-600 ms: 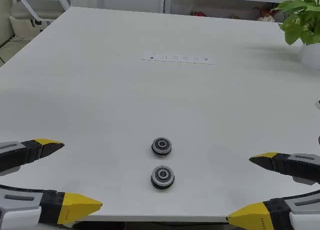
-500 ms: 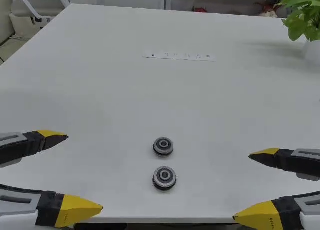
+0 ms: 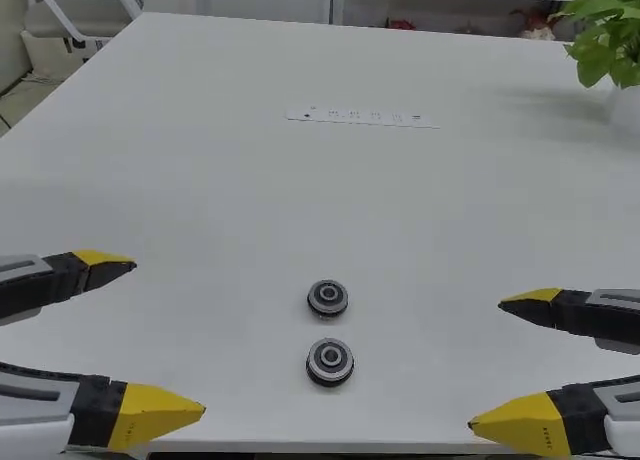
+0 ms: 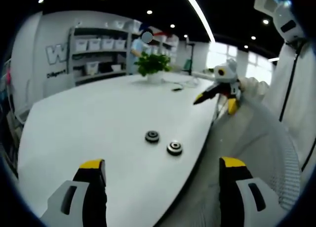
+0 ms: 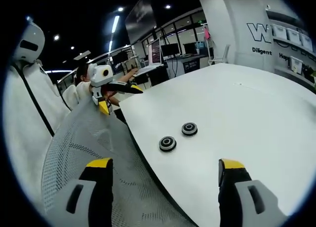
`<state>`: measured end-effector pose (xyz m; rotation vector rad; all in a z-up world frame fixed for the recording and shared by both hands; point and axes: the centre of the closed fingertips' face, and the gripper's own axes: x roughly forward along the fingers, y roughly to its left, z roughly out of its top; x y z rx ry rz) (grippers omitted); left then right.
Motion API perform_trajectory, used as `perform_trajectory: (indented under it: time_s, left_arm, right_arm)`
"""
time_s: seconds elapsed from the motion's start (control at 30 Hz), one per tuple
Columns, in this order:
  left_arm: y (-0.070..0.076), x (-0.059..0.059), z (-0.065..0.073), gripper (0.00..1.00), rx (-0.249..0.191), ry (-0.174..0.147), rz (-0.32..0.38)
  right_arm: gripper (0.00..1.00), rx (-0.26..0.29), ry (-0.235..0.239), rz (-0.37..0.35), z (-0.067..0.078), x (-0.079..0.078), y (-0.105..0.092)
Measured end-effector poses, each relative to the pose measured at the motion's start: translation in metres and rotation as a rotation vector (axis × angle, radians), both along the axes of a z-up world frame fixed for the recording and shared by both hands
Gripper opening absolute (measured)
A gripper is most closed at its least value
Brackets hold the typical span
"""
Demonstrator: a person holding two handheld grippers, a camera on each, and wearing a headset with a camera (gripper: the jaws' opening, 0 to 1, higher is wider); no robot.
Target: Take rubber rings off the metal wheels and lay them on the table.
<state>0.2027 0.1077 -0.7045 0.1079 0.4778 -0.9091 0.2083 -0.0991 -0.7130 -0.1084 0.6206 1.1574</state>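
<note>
At the near edge of a white table (image 3: 300, 180), the left gripper (image 3: 170, 340) and right gripper (image 3: 485, 362) are each spread wide and hold nothing. Between them, well apart from either, lie two metal wheels. The near wheel (image 3: 330, 362) is about level with the jaw tips, and the far wheel (image 3: 328, 298) is just beyond it. Each wears its dark rubber ring (image 3: 311, 363). In the last half second the grippers have barely shifted; only the camera has moved slightly. By the look of it, no ring is off and the reach has yet to begin.

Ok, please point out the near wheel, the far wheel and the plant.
near wheel (image 3: 329, 362), head view, on its hub.
far wheel (image 3: 327, 298), head view, on its hub.
plant (image 3: 600, 52), head view, on its leaves.
</note>
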Motion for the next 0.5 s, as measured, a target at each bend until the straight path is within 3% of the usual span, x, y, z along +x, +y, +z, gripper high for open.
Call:
perform_trajectory:
  time_s: [0.5]
  left_arm:
    - [0.0047,-0.0038,-0.0102,0.97,0.002,0.028,0.017]
  right_arm:
    - [0.84,-0.022,0.025,-0.003,-0.0105,-0.0055,-0.0035]
